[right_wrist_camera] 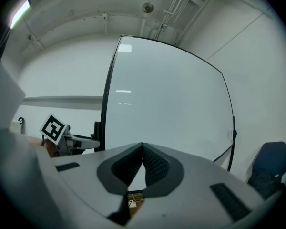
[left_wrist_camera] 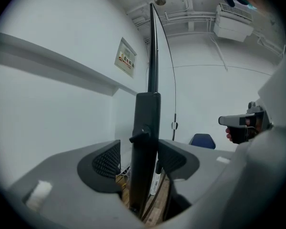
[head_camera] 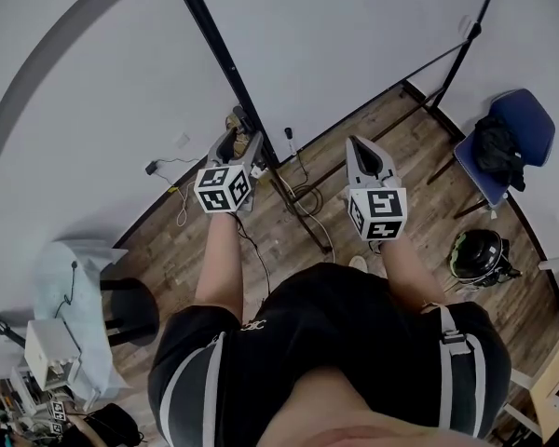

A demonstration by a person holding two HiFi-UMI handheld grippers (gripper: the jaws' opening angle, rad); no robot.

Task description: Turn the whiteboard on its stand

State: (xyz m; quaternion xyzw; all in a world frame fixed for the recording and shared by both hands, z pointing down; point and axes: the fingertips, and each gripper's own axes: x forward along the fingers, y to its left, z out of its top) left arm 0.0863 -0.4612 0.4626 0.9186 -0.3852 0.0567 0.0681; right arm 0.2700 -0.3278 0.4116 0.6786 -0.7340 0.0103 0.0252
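Observation:
The whiteboard (head_camera: 335,35) is a big white panel in a thin black frame, and it fills the right gripper view (right_wrist_camera: 167,104). Its black side post (head_camera: 225,59) runs down to the stand. My left gripper (head_camera: 240,142) is at this post and open. In the left gripper view the post (left_wrist_camera: 145,137) stands upright between the two pads (left_wrist_camera: 107,159), with a gap on the left side. My right gripper (head_camera: 359,152) hangs in front of the board's lower part, shut (right_wrist_camera: 143,149) and holding nothing.
The stand's foot bar (head_camera: 303,222) and loose cables (head_camera: 303,194) lie on the wooden floor below the grippers. A blue chair (head_camera: 517,119) with a black bag (head_camera: 498,152) stands at the right, and a helmet (head_camera: 480,254) lies near it. A cloth-covered stool (head_camera: 74,277) is at the left.

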